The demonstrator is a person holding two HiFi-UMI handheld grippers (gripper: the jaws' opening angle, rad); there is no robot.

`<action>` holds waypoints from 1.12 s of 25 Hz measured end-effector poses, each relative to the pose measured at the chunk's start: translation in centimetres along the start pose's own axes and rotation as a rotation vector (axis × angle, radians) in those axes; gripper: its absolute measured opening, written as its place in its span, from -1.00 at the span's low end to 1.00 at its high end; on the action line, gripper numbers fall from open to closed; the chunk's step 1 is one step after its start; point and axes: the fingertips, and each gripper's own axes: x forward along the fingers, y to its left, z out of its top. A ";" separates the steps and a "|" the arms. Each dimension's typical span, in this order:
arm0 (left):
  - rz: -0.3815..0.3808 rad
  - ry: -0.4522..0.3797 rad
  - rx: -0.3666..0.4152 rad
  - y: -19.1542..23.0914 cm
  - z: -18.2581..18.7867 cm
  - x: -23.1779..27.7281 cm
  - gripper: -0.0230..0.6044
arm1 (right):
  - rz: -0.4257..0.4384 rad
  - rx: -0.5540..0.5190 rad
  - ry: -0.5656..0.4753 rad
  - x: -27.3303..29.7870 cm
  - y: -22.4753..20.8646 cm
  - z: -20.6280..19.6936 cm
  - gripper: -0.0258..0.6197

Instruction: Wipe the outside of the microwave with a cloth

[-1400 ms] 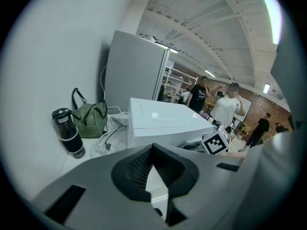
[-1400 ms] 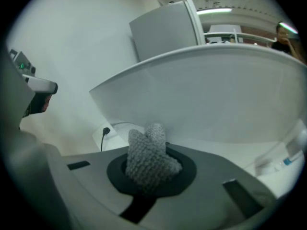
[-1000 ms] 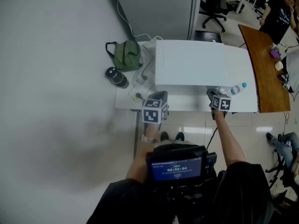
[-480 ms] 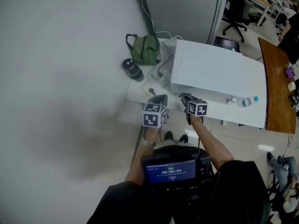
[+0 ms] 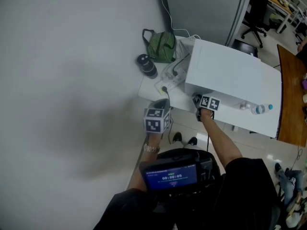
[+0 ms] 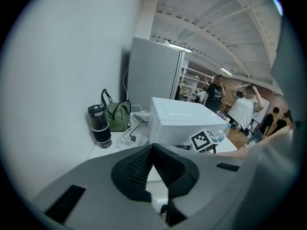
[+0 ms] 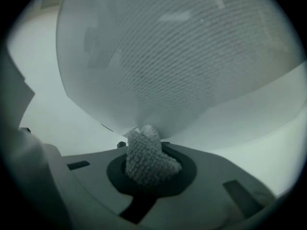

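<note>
Head view: the white microwave [image 5: 230,75] sits right of centre. My right gripper [image 5: 199,102] is at its lower-left corner, and my left gripper [image 5: 162,104] hangs lower left of it, I judge to stay clear.

Left gripper view: the jaws are pressed together, with nothing between them.

Right gripper view: the jaws pinch the knitted cloth [image 7: 146,157], pushed against the meshed door so it can rub. I can read no brand or lettering.

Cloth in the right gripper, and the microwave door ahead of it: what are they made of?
Cloth: pale knitted or waffle-weave fabric, judging by its nubby loops. Microwave door: glossy window over fine dotted mesh, likely glass or plastic over perforated metal.
</note>
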 end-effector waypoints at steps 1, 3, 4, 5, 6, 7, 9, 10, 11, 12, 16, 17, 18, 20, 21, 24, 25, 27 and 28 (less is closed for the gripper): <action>-0.012 0.001 0.004 -0.4 0.1 0.4 -0.92 | -0.014 -0.002 -0.004 -1.0 -1.1 0.2 -0.87; -0.045 0.001 0.013 -1.7 0.4 1.3 -0.93 | -0.049 -0.014 -0.017 -3.4 -3.5 0.6 -0.87; -0.065 0.002 0.021 -2.6 0.6 1.9 -0.93 | -0.073 -0.020 -0.028 -4.7 -4.9 0.8 -0.87; -0.088 0.003 0.032 -3.5 0.9 2.5 -0.93 | -0.103 -0.021 -0.044 -6.2 -6.5 1.1 -0.87; -0.114 0.004 0.044 -4.6 1.1 3.1 -0.93 | -0.141 -0.020 -0.062 -7.8 -8.2 1.4 -0.87; -0.142 0.004 0.058 -5.8 1.3 3.8 -0.93 | -0.187 -0.019 -0.079 -9.4 -10.0 1.7 -0.87; -0.198 0.008 0.086 -8.1 1.7 4.9 -0.93 | -0.306 -0.033 -0.106 -12.5 -13.6 2.3 -0.87; -0.224 0.010 0.102 -9.2 1.8 5.3 -0.93 | -0.368 -0.049 -0.111 -14.0 -15.1 2.5 -0.87; -0.250 0.013 0.118 -10.3 1.9 5.7 -0.93 | -0.419 -0.067 -0.113 -15.2 -16.4 2.7 -0.87; -0.274 0.016 0.133 -11.3 2.0 6.0 -0.93 | -0.455 -0.082 -0.114 -16.3 -17.4 3.0 -0.87; -0.339 0.031 0.176 -13.7 2.3 6.4 -0.93 | -0.523 -0.026 -0.135 -18.9 -18.5 3.2 -0.87; -0.350 0.036 0.181 -13.8 2.2 6.4 -0.93 | -0.512 0.003 -0.139 -19.3 -17.5 3.0 -0.87; -0.358 0.039 0.183 -13.7 2.2 6.3 -0.93 | -0.476 0.019 -0.148 -19.5 -15.6 3.0 -0.87; -0.364 0.041 0.180 -13.1 2.2 6.3 -0.93 | -0.361 -0.022 -0.183 -19.6 -9.9 3.8 -0.87; -0.362 0.037 0.177 -12.6 2.4 6.4 -0.93 | -0.299 -0.077 -0.206 -19.7 -6.5 4.8 -0.87; -0.344 0.022 0.157 -10.4 3.2 6.7 -0.93 | -0.125 -0.271 -0.297 -19.6 4.4 10.1 -0.87; -0.337 0.020 0.149 -9.8 3.4 6.9 -0.93 | -0.088 -0.332 -0.330 -19.6 7.4 12.4 -0.87; -0.324 0.019 0.130 -8.8 3.7 7.4 -0.93 | -0.058 -0.442 -0.369 -19.0 11.8 17.0 -0.87; -0.318 0.019 0.121 -8.4 3.8 7.7 -0.93 | -0.051 -0.482 -0.363 -18.3 13.2 19.0 -0.87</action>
